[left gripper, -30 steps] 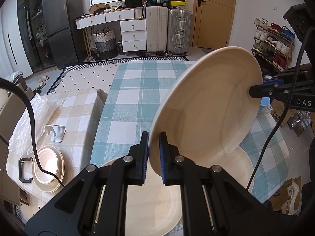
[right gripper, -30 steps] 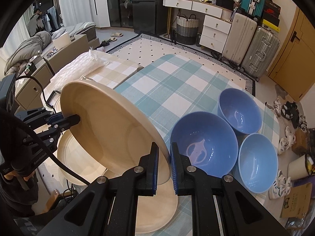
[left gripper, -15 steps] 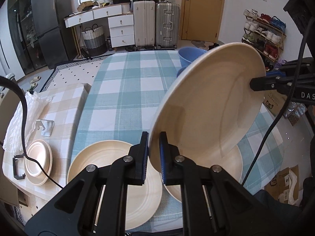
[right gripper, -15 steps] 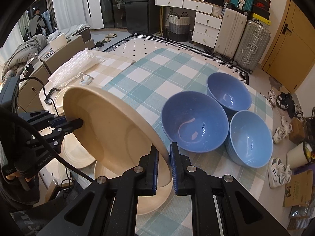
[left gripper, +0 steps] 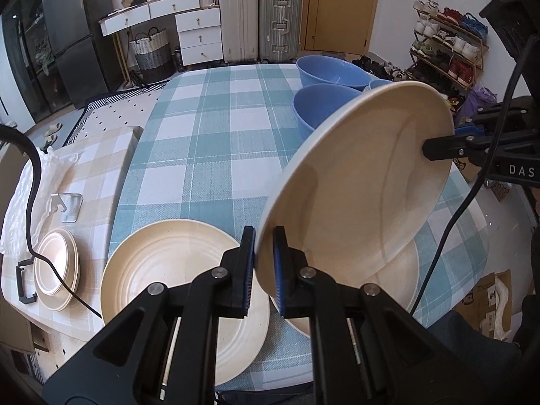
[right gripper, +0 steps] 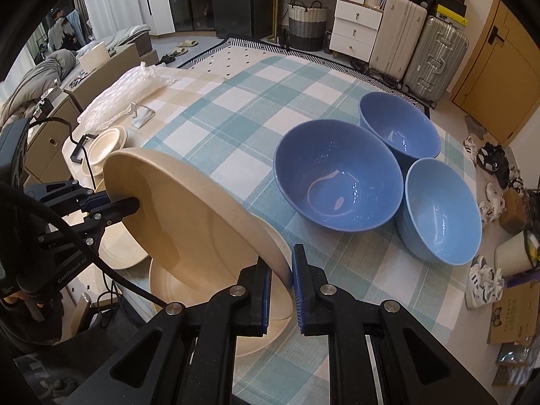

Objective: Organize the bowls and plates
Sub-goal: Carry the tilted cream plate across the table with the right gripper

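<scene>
Plates of pale cream make up the left of the scene: a small stack (left gripper: 55, 266) is seen on the beige checked side surface (left gripper: 98, 168), and a large ridged plate (left gripper: 175, 290) lies flat near the front edge of the teal checked tablecloth (left gripper: 216, 141). Next to it, a second flat plate (right gripper: 216, 307) is mostly hidden beneath the tilted plate (left gripper: 357, 182), which is held in the air at a steep angle. Its near rim is pinched by the left gripper (left gripper: 262, 263), and the opposite rim is clamped by the right gripper (right gripper: 280, 283); both pairs of blue-padded fingers are pressed onto the rim.

The step in hand is judged to be lowering this plate onto the flat one below. It should be levelled first, both hands being brought down evenly, and released only once the rims are nested, since the surface looks smooth, hard and likely slippery.

To the right, three glossy blue bowls (right gripper: 341, 189) are clustered, deep and round, touching or nearly so.
</scene>
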Available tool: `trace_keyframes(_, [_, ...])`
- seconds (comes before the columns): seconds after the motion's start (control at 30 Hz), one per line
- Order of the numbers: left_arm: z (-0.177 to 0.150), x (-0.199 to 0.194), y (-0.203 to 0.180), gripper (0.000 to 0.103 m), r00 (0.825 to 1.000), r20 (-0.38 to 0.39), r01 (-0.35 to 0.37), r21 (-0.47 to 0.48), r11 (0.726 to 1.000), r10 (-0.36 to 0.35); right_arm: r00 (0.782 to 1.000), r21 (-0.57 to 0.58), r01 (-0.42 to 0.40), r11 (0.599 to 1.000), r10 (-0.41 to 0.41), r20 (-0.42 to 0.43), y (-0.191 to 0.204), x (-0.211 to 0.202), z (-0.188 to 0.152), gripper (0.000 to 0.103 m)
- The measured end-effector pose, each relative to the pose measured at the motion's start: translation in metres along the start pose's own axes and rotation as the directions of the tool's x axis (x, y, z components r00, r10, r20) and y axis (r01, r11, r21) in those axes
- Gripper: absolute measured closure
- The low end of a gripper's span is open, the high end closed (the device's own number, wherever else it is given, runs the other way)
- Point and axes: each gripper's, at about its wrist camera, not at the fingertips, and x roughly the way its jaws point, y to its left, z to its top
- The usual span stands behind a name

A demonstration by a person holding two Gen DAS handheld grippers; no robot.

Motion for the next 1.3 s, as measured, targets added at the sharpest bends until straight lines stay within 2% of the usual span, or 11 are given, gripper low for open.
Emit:
trace_keyframes(0.3, [0.001, 0.005, -0.006, 0.096, 0.999, -0.042, 0.028, 0.037, 0.999, -0.026, 0.997, 0.023, -0.027, 0.999, 0.028, -0.068, -0.01, 0.016, -0.009, 0.091])
trace_keyframes(0.63, [0.003, 0.032, -0.008, 0.096, 0.996, -0.088, 0.02, 0.056, 0.998, -0.015, 0.993, 0.029, -0.028, 0.999, 0.031, -0.113, -0.013, 0.046, -0.017, 0.09])
trace_keyframes(1.03, [0.004, 0.063, 0.001, 0.095, 0.991, -0.126, 0.04, 0.044, 0.998, -0.034, 0.99, 0.042, -0.044, 0.998, 0.049, -0.135, -0.016, 0.075, -0.028, 0.09])
trace_keyframes(1.17, [0.002, 0.07, -0.002, 0.093, 0.993, -0.118, 0.017, 0.064, 0.998, -0.009, 0.99, 0.025, -0.031, 0.999, 0.034, -0.134, -0.012, 0.081, -0.03, 0.089])
trace_keyframes(1.3, [-0.001, 0.077, -0.002, 0.093, 0.993, -0.114, 0.026, 0.062, 0.998, -0.019, 0.989, 0.035, -0.045, 0.998, 0.05, -0.139, -0.014, 0.087, -0.032, 0.089])
